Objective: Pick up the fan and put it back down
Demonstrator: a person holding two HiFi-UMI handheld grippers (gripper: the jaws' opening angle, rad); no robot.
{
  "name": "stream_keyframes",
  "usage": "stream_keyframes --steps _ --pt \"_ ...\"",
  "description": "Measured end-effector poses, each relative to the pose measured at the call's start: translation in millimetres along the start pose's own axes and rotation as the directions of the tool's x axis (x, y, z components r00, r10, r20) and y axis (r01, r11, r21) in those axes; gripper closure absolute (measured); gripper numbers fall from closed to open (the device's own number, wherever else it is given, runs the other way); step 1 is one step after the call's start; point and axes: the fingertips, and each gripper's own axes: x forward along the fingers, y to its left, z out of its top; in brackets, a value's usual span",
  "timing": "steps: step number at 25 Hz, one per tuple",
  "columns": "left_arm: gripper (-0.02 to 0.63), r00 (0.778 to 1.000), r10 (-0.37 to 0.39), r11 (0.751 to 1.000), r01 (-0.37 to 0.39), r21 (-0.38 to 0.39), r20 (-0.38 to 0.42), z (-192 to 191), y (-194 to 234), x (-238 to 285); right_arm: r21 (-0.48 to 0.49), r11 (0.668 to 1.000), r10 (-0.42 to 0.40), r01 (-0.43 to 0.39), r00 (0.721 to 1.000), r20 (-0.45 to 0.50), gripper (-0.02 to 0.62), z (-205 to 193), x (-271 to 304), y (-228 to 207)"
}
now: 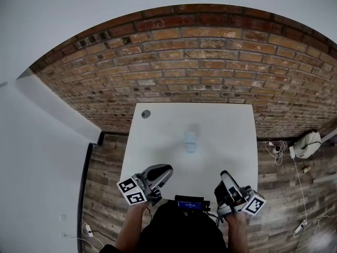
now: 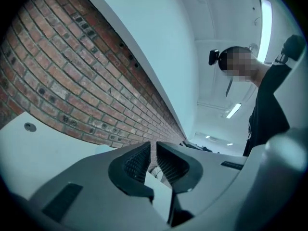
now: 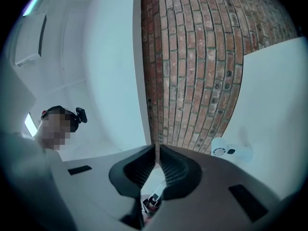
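A small white fan (image 1: 190, 141) stands near the middle of the white table (image 1: 158, 136). Both grippers hover over the table's near edge, short of the fan. My left gripper (image 1: 167, 168) is to the fan's near left, and its jaws are shut with nothing between them (image 2: 153, 146). My right gripper (image 1: 224, 174) is to the fan's near right, tilted upward. Its jaws (image 3: 157, 148) also meet at the tips and hold nothing. In the right gripper view the fan (image 3: 231, 150) shows to the right of the jaws, apart from them.
A brick wall (image 1: 200, 62) runs behind the table. A round cable hole (image 1: 146, 114) sits at the table's far left corner. On the wooden floor to the right lie a white bag (image 1: 307, 144) and cables (image 1: 276, 149).
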Motion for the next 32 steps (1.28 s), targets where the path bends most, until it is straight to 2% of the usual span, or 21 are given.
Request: stream_keyframes --steps 6,10,13,17,20,23,27,30,32 --pt "0.429 0.983 0.082 0.995 -0.072 0.069 -0.166 -46.3 64.9 15.0 -0.029 0.998 -0.063 0.063 0.998 0.015 0.538 -0.8 5.6 -7.7" --pt "0.356 0.938 0.138 0.983 -0.091 0.16 -0.317 -81.9 117.1 35.3 -0.056 0.994 -0.095 0.098 0.994 0.06 0.538 1.3 16.8 -7.1" --pt "0.287 0.906 0.126 0.97 -0.027 0.241 -0.405 -105.9 147.6 58.2 -0.096 0.987 -0.121 0.127 0.991 0.057 0.538 -3.8 38.7 -3.9" --pt "0.282 0.871 0.079 0.953 0.077 0.294 -0.485 -129.9 173.1 86.6 -0.117 0.982 -0.14 0.148 0.987 0.075 0.538 -15.8 61.3 2.3" --pt "0.284 0.861 0.036 0.941 0.142 0.308 -0.507 -141.2 186.9 106.5 -0.138 0.974 -0.165 0.178 0.981 0.099 0.538 -24.0 67.0 3.3" --pt "0.284 0.857 0.015 0.922 0.187 0.338 -0.516 -147.0 194.1 118.2 -0.167 0.96 -0.21 0.226 0.971 0.112 0.538 -33.8 72.3 6.9" --pt "0.284 0.856 -0.001 0.911 0.213 0.352 -0.516 -148.8 193.2 124.6 -0.17 0.947 -0.253 0.274 0.958 0.132 0.538 -38.0 66.8 4.6" --pt "0.289 0.865 -0.007 0.899 0.225 0.376 -0.501 -145.6 189.6 129.5 -0.17 0.945 -0.258 0.278 0.958 0.128 0.538 -37.5 69.9 0.3" --pt "0.317 0.866 -0.001 0.89 0.229 0.394 -0.501 -144.5 190.1 132.4 -0.168 0.95 -0.248 0.264 0.962 0.114 0.538 -36.9 76.2 -4.2"
